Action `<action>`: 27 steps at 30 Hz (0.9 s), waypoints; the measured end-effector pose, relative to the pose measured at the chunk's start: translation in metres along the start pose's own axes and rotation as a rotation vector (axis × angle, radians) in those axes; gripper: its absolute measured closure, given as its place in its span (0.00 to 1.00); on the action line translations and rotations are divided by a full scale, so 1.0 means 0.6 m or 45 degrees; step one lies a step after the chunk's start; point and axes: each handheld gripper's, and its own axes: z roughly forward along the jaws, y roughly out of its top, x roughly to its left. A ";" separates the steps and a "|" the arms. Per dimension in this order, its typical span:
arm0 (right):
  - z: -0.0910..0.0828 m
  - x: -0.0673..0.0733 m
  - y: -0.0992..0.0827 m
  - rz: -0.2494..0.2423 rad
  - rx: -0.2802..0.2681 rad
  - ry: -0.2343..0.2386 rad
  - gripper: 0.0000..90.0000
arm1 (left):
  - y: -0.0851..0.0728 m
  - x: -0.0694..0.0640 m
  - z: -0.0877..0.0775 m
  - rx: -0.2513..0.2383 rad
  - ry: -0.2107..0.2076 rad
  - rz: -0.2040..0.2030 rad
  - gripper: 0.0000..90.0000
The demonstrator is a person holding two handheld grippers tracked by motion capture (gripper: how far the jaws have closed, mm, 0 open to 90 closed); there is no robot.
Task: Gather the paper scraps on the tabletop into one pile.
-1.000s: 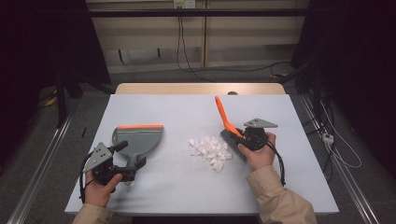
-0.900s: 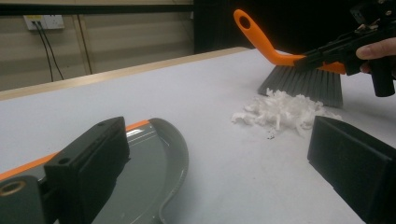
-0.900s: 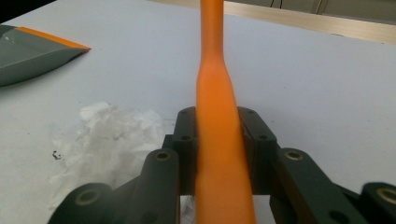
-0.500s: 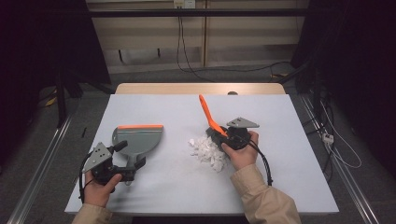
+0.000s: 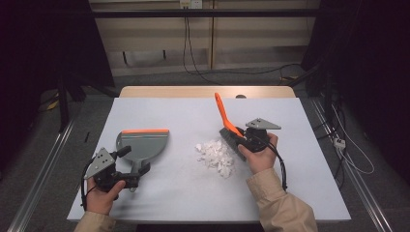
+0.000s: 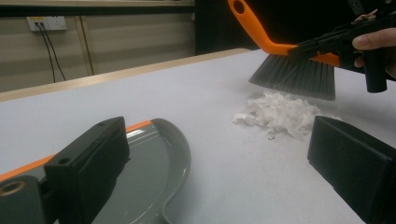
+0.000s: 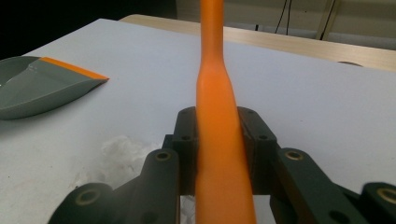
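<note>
Covering most of the high view, the desk (image 5: 159,203) is the biggest thing here: one pale grey top w/ a wooden strip along its far edge. Lots of bare surface across the far half and the right side; near edge runs just ahead of both forearms. Open room also betw. the dustpan and the paper pile.

One dustpan (image 5: 140,145), grey w/ an orange lip, lies flat on the left half. Lip faces the far edge, handle runs back toward the person, so long axis is near-to-far. Left tool (image 5: 137,180) sits at the handle end; in the left gripper view its two black jaws stand wide apart w/ the pan's rim low betw. them, and the handle itself isn't visible there, so can't tell if it's gripped.

One brush (image 5: 226,123), orange handle, dark bristles, right of centre. Handle points up and toward the far edge, tilted left; bristles point down, just above the pile's right edge. Right tool (image 5: 241,141) is clamped narrow on the handle, pads pressing both sides.

One pile of white paper scraps (image 5: 216,155) lies mid-desk, betw. pan and brush, apart from the pan. Too many bits to count.
</note>
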 end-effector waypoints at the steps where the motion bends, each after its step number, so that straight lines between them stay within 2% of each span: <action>1: -0.003 -0.003 0.001 0.004 -0.005 0.001 0.80 | 0.000 0.000 0.000 0.001 -0.001 0.000 0.06; 7: -0.009 -0.018 -0.003 0.012 0.015 -0.013 0.80 | -0.002 0.000 0.002 0.006 -0.003 0.001 0.06; 14: 0.009 0.006 -0.011 0.002 0.023 0.054 0.80 | 0.000 -0.001 0.002 0.003 -0.007 0.005 0.06; 17: 0.016 0.003 -0.015 -0.022 0.042 0.016 0.80 | -0.001 0.000 0.001 0.002 -0.004 0.002 0.06; 20: 0.020 -0.009 -0.020 -0.007 0.066 -0.014 0.80 | -0.001 0.001 -0.001 0.000 -0.004 0.002 0.06; 27: 0.010 -0.027 -0.018 -0.007 0.056 -0.059 0.80 | 0.001 0.002 -0.004 -0.003 0.004 0.000 0.06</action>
